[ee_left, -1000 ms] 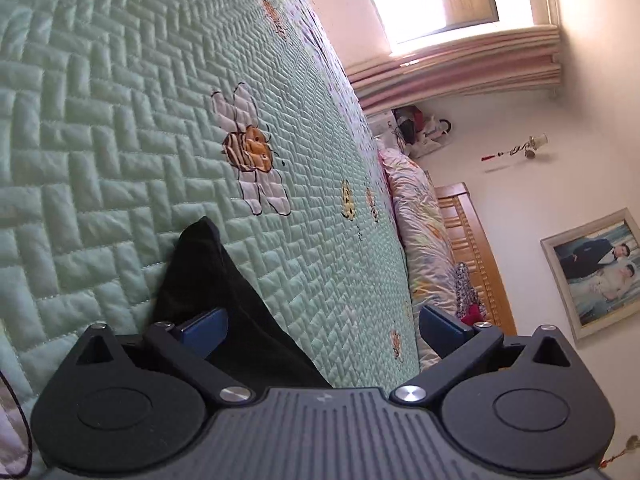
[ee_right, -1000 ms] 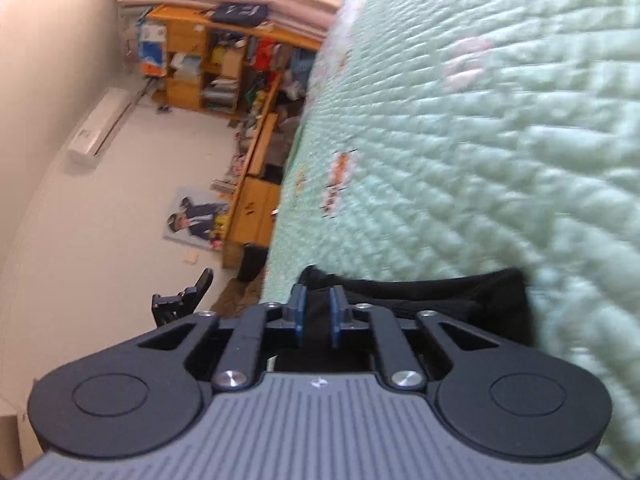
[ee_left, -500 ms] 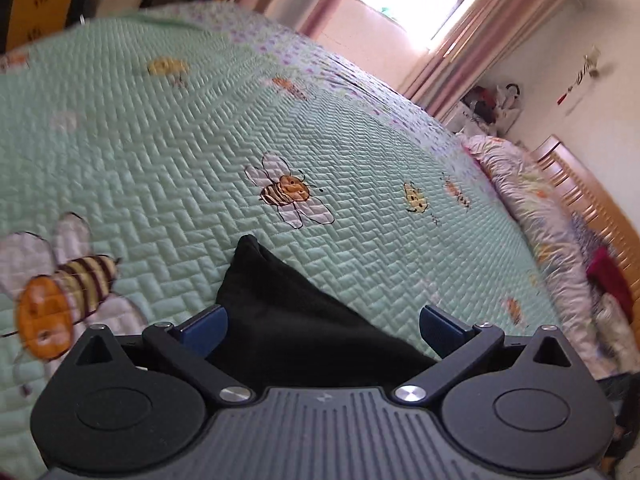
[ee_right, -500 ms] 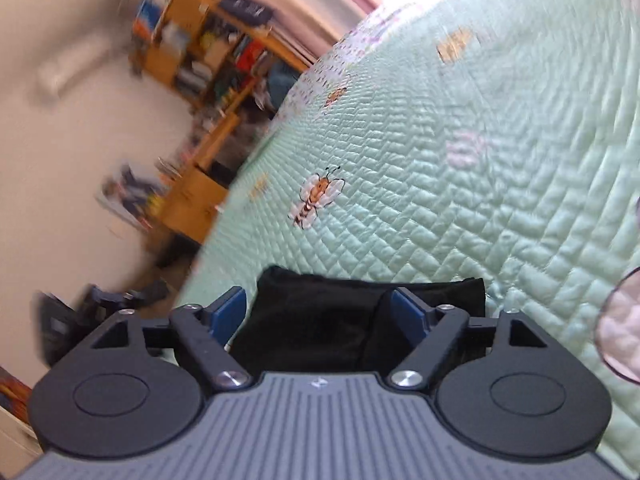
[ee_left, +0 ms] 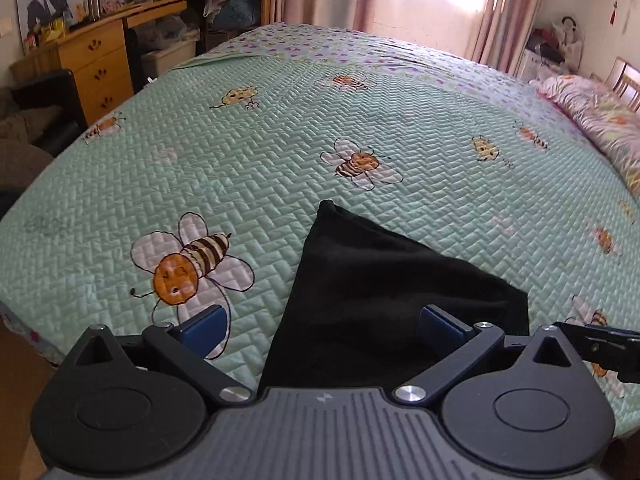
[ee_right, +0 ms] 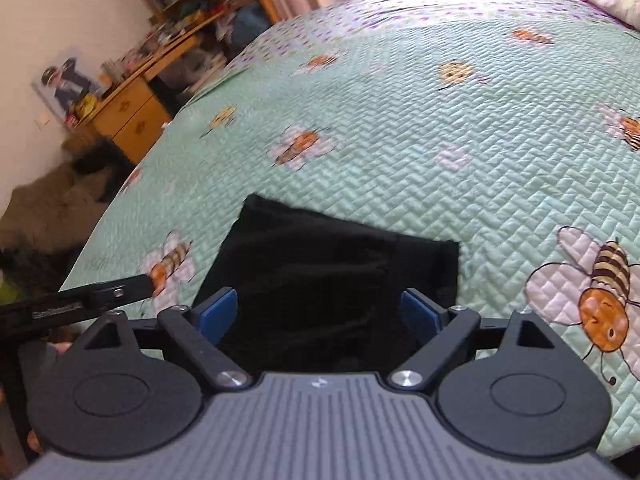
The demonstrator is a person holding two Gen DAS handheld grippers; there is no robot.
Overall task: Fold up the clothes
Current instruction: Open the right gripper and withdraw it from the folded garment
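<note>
Black garment [ee_left: 384, 288] was laid folded on the green bee quilt [ee_left: 280, 152], near its front edge. Left gripper [ee_left: 324, 322] and right gripper [ee_right: 320, 312] were held spread above the garment, nothing pinched.

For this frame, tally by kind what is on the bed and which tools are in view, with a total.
Black folded garment: 1, lying on the green bee-print quilt
Floral pillow: 1, at the headboard end
Grippers: 2, left gripper and right gripper, both open, nothing held
Total: 4
</note>
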